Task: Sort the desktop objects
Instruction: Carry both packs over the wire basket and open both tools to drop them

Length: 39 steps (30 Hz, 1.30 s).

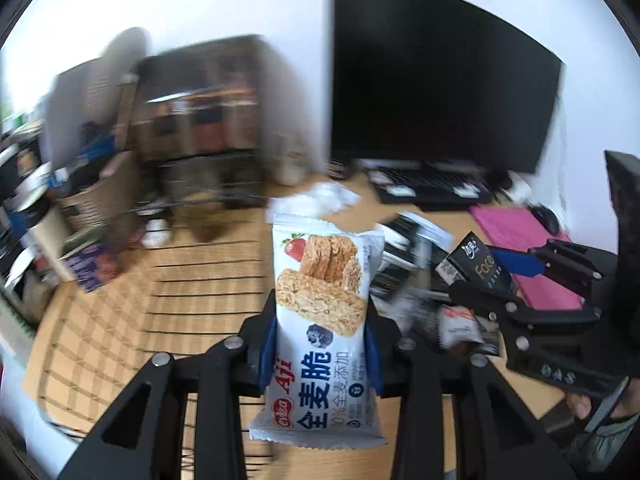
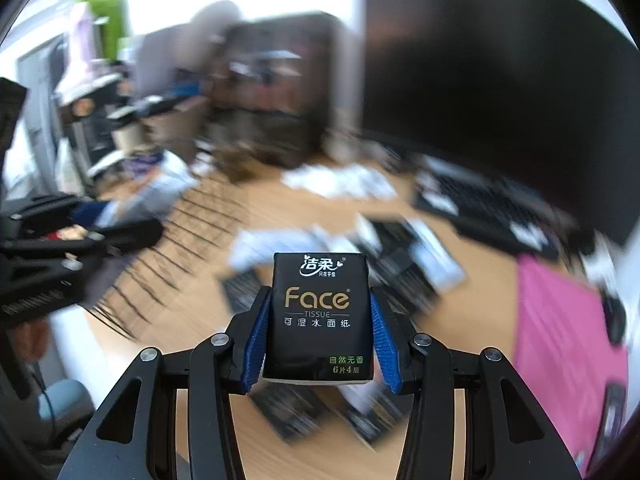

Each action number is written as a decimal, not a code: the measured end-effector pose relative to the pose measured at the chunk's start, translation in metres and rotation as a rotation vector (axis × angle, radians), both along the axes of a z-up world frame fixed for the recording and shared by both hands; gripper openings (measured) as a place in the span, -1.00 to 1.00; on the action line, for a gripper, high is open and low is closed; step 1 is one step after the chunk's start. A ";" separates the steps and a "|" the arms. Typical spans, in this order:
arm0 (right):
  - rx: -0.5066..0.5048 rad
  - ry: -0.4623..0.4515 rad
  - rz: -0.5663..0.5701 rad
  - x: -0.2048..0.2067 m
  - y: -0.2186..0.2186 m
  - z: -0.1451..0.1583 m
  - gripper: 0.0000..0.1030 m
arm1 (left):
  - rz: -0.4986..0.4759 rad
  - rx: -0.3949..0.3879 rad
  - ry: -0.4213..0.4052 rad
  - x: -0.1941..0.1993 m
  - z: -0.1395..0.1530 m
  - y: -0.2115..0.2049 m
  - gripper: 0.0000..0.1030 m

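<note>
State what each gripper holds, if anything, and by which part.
The left gripper clamps a cereal bar packet across its long side edges, near the middle. The right gripper clamps a black Face tissue pack by its left and right sides.

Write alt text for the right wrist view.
The right gripper grips a black Face tissue pack upright between its blue pads, above a wooden desk. Blurred behind are scattered packets, a keyboard, a dark monitor and a pink mat.
</note>
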State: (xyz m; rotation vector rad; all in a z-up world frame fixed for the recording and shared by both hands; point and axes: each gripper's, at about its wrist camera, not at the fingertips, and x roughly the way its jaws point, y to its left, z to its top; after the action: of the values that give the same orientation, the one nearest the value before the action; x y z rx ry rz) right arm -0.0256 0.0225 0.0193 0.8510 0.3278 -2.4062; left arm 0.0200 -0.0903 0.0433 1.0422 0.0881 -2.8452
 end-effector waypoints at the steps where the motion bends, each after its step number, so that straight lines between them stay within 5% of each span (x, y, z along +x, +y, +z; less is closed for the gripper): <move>1: -0.006 0.009 0.038 0.001 -0.018 0.005 -0.11 | 0.035 -0.002 0.005 0.004 0.003 -0.012 -0.23; 7: -0.028 0.003 0.213 0.007 -0.114 0.015 -0.11 | 0.283 -0.036 -0.029 0.025 -0.005 -0.090 -0.23; 17: 0.018 -0.048 0.276 0.008 -0.172 -0.009 -0.02 | 0.330 -0.008 -0.054 0.040 -0.019 -0.124 -0.20; 20: 0.009 -0.033 0.265 0.007 -0.171 -0.008 0.22 | 0.330 -0.029 -0.027 0.042 -0.017 -0.123 0.31; 22: 0.004 -0.040 0.262 0.004 -0.171 -0.008 0.31 | 0.339 -0.039 -0.007 0.043 -0.014 -0.123 0.42; 30: -0.017 -0.033 0.240 0.004 -0.143 -0.005 0.32 | 0.272 -0.065 -0.002 0.038 -0.010 -0.100 0.45; 39: -0.070 0.002 0.078 0.004 -0.034 0.007 0.31 | -0.019 -0.057 0.077 0.028 0.003 -0.002 0.59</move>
State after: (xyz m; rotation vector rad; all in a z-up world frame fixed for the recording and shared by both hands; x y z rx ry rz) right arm -0.0217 -0.0110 0.0264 0.7904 0.2702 -2.3325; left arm 0.0481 -0.0921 0.0460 0.9283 0.0026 -2.8864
